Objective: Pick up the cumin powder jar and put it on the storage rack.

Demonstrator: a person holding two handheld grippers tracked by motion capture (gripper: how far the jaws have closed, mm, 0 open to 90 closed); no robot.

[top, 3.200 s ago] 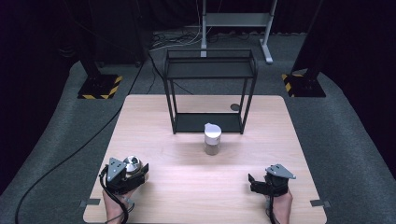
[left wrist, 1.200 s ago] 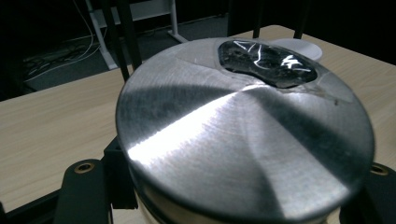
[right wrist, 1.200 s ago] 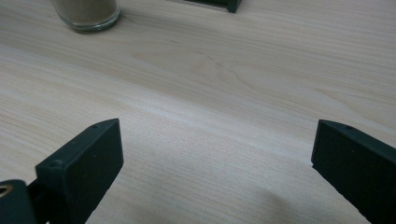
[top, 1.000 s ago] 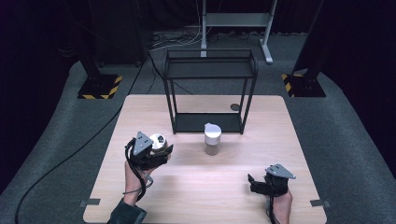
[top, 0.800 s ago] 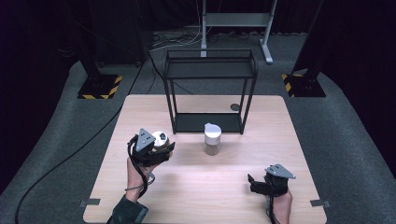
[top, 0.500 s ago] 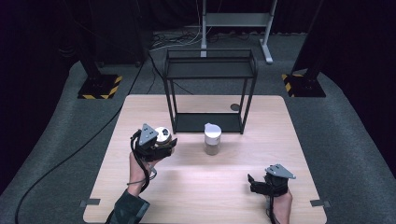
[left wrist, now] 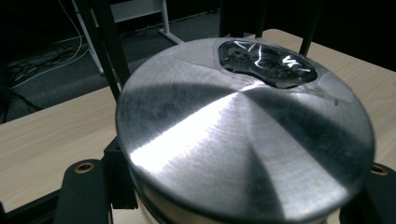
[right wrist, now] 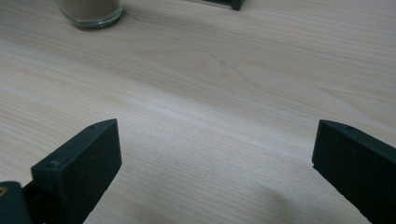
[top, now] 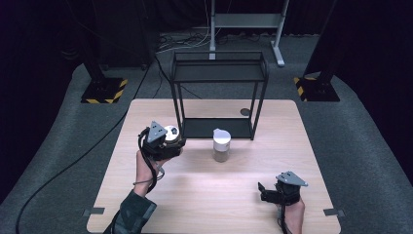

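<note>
— While we start at the left, what does the left gripper (top: 168,145) hold?

— Its jaws are clamped on a round shaker with a brushed metal lid (left wrist: 243,135), carried above the wooden table (top: 160,200), just beside the left legs of the black wire rack (top: 219,73).

— And toward the middle?

— A glass jar (top: 222,145) of pale powder stands on the table in front of the rack.

— The right side?

— The right gripper (right wrist: 215,177) rests low near the table's front edge, jaws spread wide apart over bare wood, gripping nothing.

Black left gripper (top: 163,142), right gripper (top: 282,189) — grey three-cornered top plates, trailing black cables; sleeve (top: 132,214) seemingly dark grey.
</note>
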